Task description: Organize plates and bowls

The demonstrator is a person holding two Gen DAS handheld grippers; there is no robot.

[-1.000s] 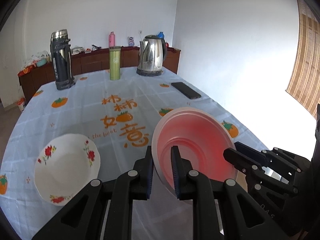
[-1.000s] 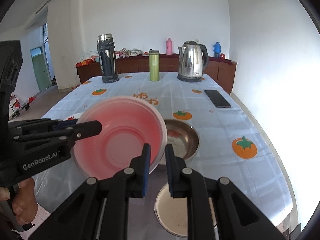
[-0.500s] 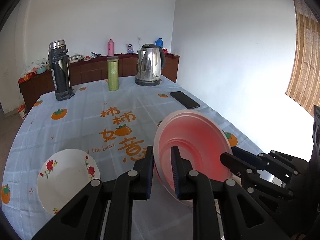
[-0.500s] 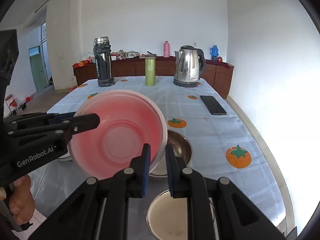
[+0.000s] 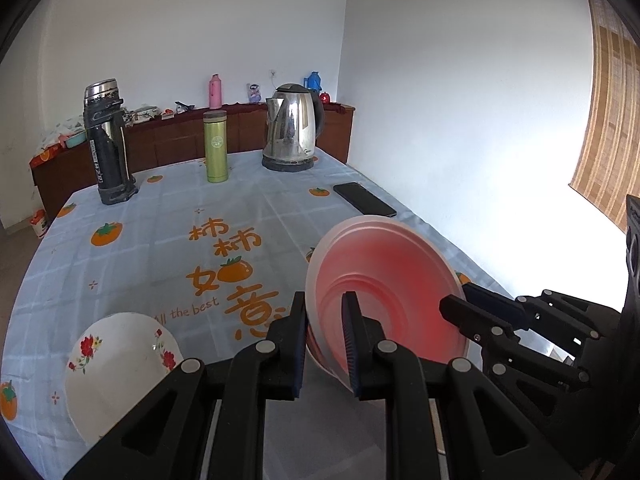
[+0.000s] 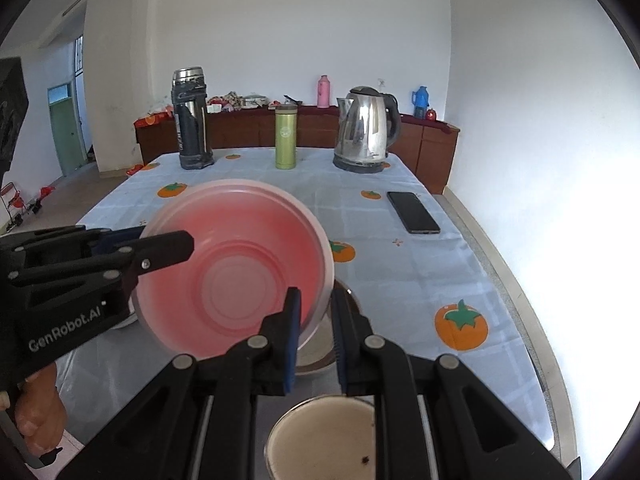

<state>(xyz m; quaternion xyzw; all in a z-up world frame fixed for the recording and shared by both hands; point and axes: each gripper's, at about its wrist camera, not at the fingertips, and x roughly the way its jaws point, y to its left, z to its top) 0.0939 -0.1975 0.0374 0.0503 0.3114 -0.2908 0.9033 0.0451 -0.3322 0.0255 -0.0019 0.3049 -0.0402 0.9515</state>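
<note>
1. Left wrist view: your left tool (image 5: pixel 323 340) reaches forward over the worktop (image 5: pixel 168 248), clamped on the near rim of the pink bowl (image 5: pixel 384 296). The bowl is held in the air and tipped, its opening facing right. Your right tool (image 5: pixel 454 310) grips its opposite rim. A white floral bowl (image 5: pixel 120 364) sits down-left on the worktop.

2. Right wrist view: your right tool (image 6: pixel 316 336) pinches the bowl's (image 6: pixel 236 272) right rim; the opening faces you. Your left tool (image 6: pixel 176 242) clamps the left rim. A steel bowl (image 6: pixel 320 348) sits beneath, a steel dish (image 6: pixel 324 436) nearer you. Phone (image 6: pixel 413 212), kettle (image 6: pixel 366 134) and green flask (image 6: pixel 285 137) stand well beyond.
</note>
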